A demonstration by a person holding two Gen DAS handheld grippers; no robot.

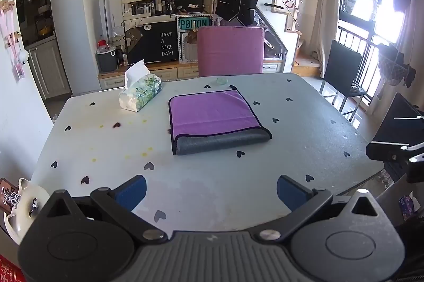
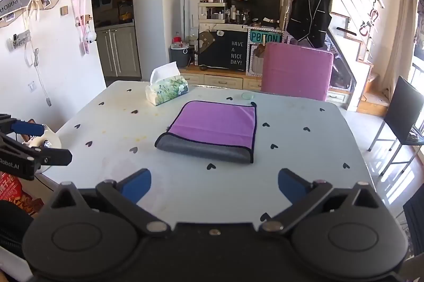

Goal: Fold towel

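A folded towel [image 1: 212, 115], purple on top with a grey band along its near fold and a dark hem, lies flat in the middle of the pale table [image 1: 185, 189]. It also shows in the right wrist view [image 2: 212, 129]. My left gripper [image 1: 211, 192] is open and empty, held back over the table's near edge, well short of the towel. My right gripper [image 2: 214, 188] is open and empty too, at the near edge. The right gripper shows at the right edge of the left wrist view [image 1: 397, 147]; the left gripper shows at the left edge of the right wrist view [image 2: 26, 147].
A tissue box [image 1: 140, 94] stands on the table left of and behind the towel. A small clear disc [image 1: 222, 80] lies near the far edge. A pink chair [image 1: 230, 51] stands behind the table and a black chair [image 1: 341, 70] to the right.
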